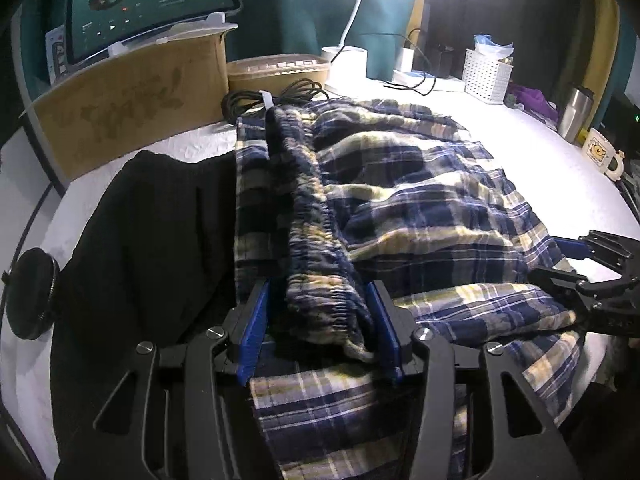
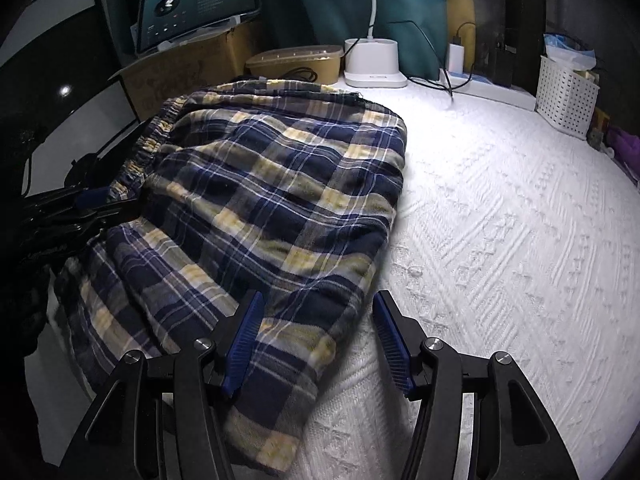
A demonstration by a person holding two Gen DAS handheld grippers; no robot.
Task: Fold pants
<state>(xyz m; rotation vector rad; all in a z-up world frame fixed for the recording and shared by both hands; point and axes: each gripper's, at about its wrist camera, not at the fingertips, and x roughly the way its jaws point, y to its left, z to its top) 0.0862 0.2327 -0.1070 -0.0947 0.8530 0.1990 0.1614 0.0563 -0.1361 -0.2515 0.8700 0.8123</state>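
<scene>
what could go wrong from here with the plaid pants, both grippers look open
1. The left gripper straddles the bunched waistband with jaws open; closing may catch only some layers, so the fold could slip apart.
2. The black garment lies against the plaid pants; a pull to the left might drag it along.
3. The right gripper sits over the pants' edge, half above the white cover, so it could pinch the cover too.

Navy/yellow/white plaid flannel pants (image 1: 400, 208) are spread on white textured cloth-covered table (image 1: 560, 168). Gathered elastic waistband (image 1: 320, 240) is bracketed by blue-padded black L gripper (image 1: 322, 332), jaws apart. Black garment (image 1: 152, 240) is seen at left; R gripper (image 1: 576, 276), w/ jaws parted, at plaid edge.
</scene>
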